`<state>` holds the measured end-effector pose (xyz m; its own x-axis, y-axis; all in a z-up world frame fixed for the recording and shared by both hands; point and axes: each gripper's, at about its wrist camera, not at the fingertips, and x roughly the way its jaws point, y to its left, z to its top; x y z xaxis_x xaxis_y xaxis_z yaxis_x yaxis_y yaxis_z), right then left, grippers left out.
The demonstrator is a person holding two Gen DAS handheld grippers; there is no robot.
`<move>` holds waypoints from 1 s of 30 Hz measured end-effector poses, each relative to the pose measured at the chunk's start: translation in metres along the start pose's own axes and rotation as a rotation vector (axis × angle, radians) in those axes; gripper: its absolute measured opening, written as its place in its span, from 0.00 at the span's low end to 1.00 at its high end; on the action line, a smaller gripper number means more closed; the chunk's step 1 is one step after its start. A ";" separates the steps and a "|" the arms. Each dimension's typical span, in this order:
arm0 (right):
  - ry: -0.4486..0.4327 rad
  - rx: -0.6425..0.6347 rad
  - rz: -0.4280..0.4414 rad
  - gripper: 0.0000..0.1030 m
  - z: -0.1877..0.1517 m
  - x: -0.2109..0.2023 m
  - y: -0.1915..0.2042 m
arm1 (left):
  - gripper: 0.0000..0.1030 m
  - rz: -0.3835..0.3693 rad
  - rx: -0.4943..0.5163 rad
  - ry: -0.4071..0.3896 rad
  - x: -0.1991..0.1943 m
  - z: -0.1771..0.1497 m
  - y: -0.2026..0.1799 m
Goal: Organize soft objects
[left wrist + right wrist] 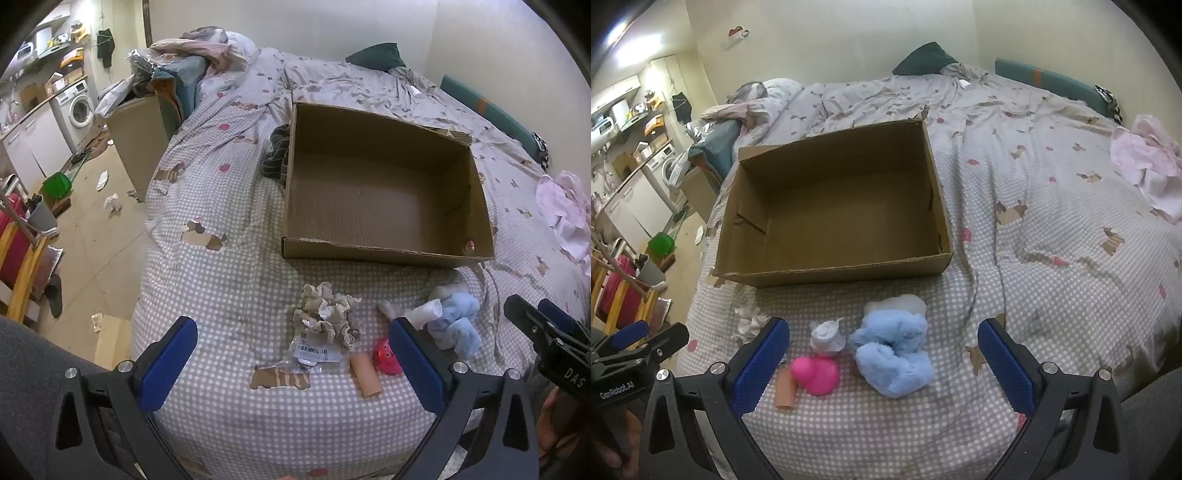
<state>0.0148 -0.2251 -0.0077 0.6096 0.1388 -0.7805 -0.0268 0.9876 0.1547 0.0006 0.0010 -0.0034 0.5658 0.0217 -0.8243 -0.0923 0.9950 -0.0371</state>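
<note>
cardboard box point(831, 206) on bed point(1052, 229) empty; blue plush point(894, 354), pink duck point(816, 374), white sock roll point(827, 334) just before it; both hand-held grippers, left point(291, 363) and right point(882, 363), jaws apart, holding nothing.

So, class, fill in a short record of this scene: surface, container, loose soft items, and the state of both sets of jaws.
surface: bed with checked cover
container: open cardboard box, nothing seen inside
soft items in front of box: blue fluffy toy, pink toy, rolled white cloth, beige scrunched fabric
left gripper: jaws wide, holding nothing
right gripper: jaws wide, holding nothing
</note>
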 end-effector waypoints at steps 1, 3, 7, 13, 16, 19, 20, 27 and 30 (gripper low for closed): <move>0.000 0.003 0.000 1.00 -0.001 0.002 0.002 | 1.00 0.001 0.001 -0.001 0.000 0.000 0.000; -0.001 0.002 -0.001 1.00 -0.001 0.002 0.002 | 1.00 0.000 0.004 -0.002 0.000 0.000 0.000; -0.001 0.002 0.000 1.00 -0.001 0.000 0.001 | 1.00 0.001 -0.002 -0.001 0.000 0.001 -0.002; -0.001 0.002 0.001 1.00 -0.001 0.000 0.001 | 1.00 0.004 -0.003 -0.003 -0.001 0.001 -0.002; 0.000 0.001 0.001 1.00 -0.001 0.000 0.001 | 1.00 0.007 0.001 -0.009 -0.002 0.001 -0.002; -0.001 0.002 0.001 1.00 -0.001 0.000 0.001 | 1.00 0.008 0.007 -0.016 -0.005 0.001 -0.003; -0.001 0.002 0.001 1.00 -0.001 0.000 0.001 | 1.00 0.008 0.009 -0.017 -0.005 0.001 -0.004; -0.001 0.003 0.002 1.00 -0.001 0.000 0.001 | 1.00 0.009 0.010 -0.016 -0.005 0.001 -0.004; 0.001 0.002 0.002 1.00 -0.001 0.000 0.001 | 1.00 0.008 0.009 -0.014 -0.005 0.001 -0.004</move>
<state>0.0140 -0.2240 -0.0084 0.6091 0.1410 -0.7805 -0.0265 0.9871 0.1576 -0.0015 -0.0031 0.0016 0.5766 0.0310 -0.8164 -0.0894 0.9957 -0.0253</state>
